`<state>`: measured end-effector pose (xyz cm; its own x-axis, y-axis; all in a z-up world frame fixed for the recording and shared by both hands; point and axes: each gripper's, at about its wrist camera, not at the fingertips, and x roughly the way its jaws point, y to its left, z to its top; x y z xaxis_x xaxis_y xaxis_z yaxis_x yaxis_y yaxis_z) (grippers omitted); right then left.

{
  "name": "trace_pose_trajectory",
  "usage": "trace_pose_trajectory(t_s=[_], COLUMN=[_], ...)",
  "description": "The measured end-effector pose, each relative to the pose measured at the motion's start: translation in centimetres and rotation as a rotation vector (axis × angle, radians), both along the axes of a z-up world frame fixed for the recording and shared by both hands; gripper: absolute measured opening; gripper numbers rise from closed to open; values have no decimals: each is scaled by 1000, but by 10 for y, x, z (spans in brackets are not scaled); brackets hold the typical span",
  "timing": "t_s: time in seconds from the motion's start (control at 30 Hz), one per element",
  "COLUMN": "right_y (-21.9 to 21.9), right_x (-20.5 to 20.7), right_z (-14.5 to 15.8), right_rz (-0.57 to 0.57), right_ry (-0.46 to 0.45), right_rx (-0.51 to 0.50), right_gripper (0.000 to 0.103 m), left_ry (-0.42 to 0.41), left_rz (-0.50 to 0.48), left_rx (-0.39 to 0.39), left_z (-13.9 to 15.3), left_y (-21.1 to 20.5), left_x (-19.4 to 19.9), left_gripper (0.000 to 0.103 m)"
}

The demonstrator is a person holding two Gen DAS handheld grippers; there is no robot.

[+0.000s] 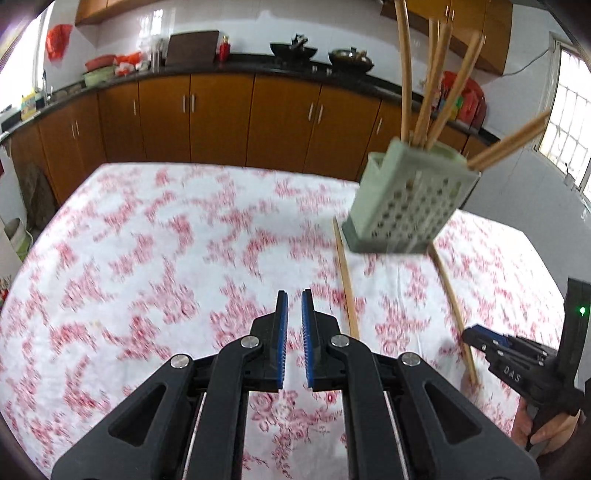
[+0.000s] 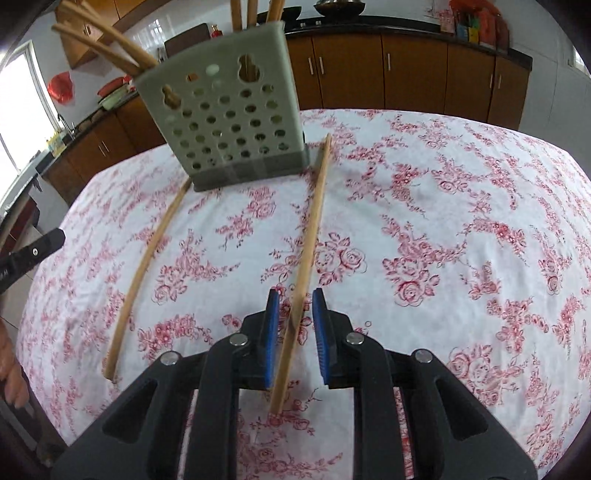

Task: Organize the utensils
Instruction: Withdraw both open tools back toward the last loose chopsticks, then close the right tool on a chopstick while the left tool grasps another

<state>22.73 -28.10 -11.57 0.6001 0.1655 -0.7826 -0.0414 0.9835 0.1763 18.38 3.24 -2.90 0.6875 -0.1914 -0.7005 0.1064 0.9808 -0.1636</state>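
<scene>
A pale green perforated chopstick holder (image 1: 406, 199) (image 2: 229, 122) stands on the floral tablecloth (image 1: 147, 258) (image 2: 443, 221) with several wooden chopsticks (image 1: 432, 92) (image 2: 110, 40) sticking out of it. Two more lie on the cloth in front of it. The curved chopstick (image 1: 345, 280) (image 2: 147, 266) lies just right of my left gripper (image 1: 294, 295) (image 2: 51, 238), which is shut and holds nothing. The straight chopstick (image 1: 454, 310) (image 2: 314, 218) runs between the jaws of my right gripper (image 2: 295, 293) (image 1: 476, 332); the pads stand a little apart on either side of it and do not press it.
Brown cabinets under a dark counter (image 1: 221, 66) (image 2: 406, 26) with woks and bowls run behind the table. A person's hand (image 1: 546, 432) holds the right gripper's handle. Another hand (image 2: 11, 369) shows at the left edge. The table edge curves close at the near side.
</scene>
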Motion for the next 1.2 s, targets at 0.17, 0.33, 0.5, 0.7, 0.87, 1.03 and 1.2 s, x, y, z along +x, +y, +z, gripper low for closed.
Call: trace_pose_trajectory(t_s=[0.17, 0.33, 0.5, 0.7, 0.87, 1.03, 1.2], right_y=[5, -2, -49, -82, -80, -71, -56], right_x=[2, 4, 10, 9, 7, 10, 14], right_z=[-1, -1, -1, -2, -2, -2, -1], right_rz=[6, -26, -192, -265, -247, -207, -156], right_ry=[-21, -36, -20, -9, -13, -17, -29], right_rx=[-51, -88, -71, -43, -52, -47, -82], right_gripper=[18, 8, 8, 8, 8, 8, 8], left_ry=[20, 30, 54, 87, 94, 102, 115], left_rz=[-28, -66, -112, -140, -129, -59, 58], left_rx=[0, 2, 18, 72, 125, 151, 142], left_z=[-14, -22, -32, -47, -56, -56, -54], left_y=[-12, -28, -46, -66, -74, -58, -18], left_x=[-4, -8, -8, -4, -1, 13, 33], left_gripper=[23, 28, 29, 30, 20, 8, 8])
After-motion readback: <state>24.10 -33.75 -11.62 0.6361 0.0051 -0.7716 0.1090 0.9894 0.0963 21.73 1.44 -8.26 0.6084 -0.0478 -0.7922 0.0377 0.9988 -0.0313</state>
